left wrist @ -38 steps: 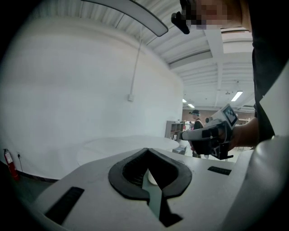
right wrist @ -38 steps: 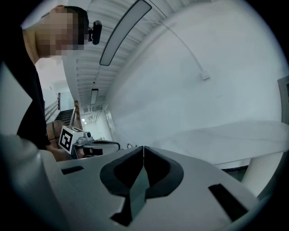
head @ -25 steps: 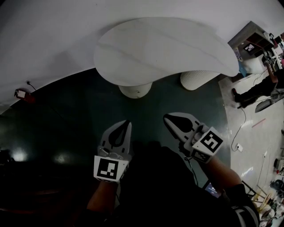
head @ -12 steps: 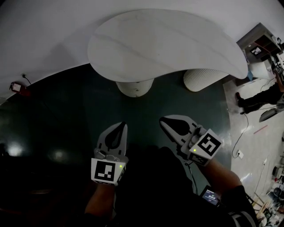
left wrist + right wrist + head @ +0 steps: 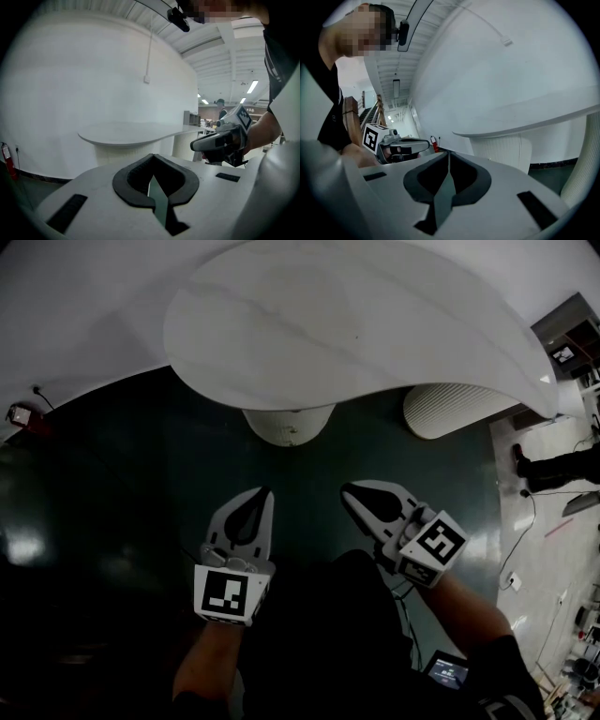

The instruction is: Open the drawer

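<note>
No drawer shows in any view. My left gripper [image 5: 262, 493] and right gripper [image 5: 350, 490] hang side by side over the dark floor, both shut with nothing between the jaws. They point toward a white curved table [image 5: 356, 324] on a ribbed white pedestal [image 5: 288, 423]. In the left gripper view my left gripper [image 5: 152, 158] faces that table [image 5: 136, 133], with the right gripper [image 5: 216, 141] off to its right. The right gripper view has my right gripper [image 5: 448, 154] under the table's edge [image 5: 543, 117], and the left gripper [image 5: 404, 146] at its left.
A second ribbed pedestal [image 5: 450, 407] stands at the right under the tabletop. A red fire extinguisher [image 5: 21, 415] sits by the white wall at the left. A person [image 5: 562, 468] stands on the pale floor at the far right, near shelves [image 5: 567, 348] and cables.
In the head view the white table has grown larger and come nearer as the camera and both grippers sank. Both grippers stay shut and side by side.
</note>
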Motion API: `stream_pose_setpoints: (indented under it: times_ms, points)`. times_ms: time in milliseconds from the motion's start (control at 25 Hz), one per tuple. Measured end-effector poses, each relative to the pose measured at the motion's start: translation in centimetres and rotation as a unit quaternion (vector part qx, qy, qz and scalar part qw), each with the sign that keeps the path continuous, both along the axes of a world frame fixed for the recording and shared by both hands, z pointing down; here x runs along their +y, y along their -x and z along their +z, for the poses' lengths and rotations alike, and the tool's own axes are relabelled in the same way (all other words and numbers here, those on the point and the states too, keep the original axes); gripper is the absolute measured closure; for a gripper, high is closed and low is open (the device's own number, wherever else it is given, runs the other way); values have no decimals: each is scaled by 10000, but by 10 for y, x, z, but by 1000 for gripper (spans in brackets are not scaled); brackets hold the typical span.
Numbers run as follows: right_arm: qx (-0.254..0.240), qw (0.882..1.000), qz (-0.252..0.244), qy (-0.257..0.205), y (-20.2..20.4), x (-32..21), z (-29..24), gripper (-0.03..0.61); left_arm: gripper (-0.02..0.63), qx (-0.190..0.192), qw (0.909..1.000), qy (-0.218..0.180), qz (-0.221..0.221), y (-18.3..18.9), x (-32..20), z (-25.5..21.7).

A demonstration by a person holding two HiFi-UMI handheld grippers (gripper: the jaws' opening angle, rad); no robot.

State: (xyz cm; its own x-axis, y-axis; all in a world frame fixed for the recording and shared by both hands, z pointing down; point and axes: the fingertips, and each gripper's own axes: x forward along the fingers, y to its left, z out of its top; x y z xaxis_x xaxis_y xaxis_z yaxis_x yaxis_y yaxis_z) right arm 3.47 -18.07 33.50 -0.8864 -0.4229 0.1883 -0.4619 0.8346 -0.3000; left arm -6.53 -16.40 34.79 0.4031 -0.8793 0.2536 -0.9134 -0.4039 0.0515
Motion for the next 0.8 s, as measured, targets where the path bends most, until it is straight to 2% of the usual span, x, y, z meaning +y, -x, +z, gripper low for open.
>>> stream_pose_setpoints:
  times_ms: [200, 400, 520, 800]
  points:
    - [130, 9999, -12, -84, 8, -24, 64, 560, 607, 28, 10000, -8, 7, 10, -15, 61]
    - [122, 9988, -181, -437, 16, -34, 122, 560, 608, 39, 10000, -3, 87, 15, -12, 125]
    - [379, 9971, -254, -610, 17, -40, 154, 560, 609, 77, 9999, 8, 64, 19, -10, 155]
    - [334, 9958, -75, -855, 19, -71, 184, 554, 607, -21, 9999, -82, 78, 16, -9, 197]
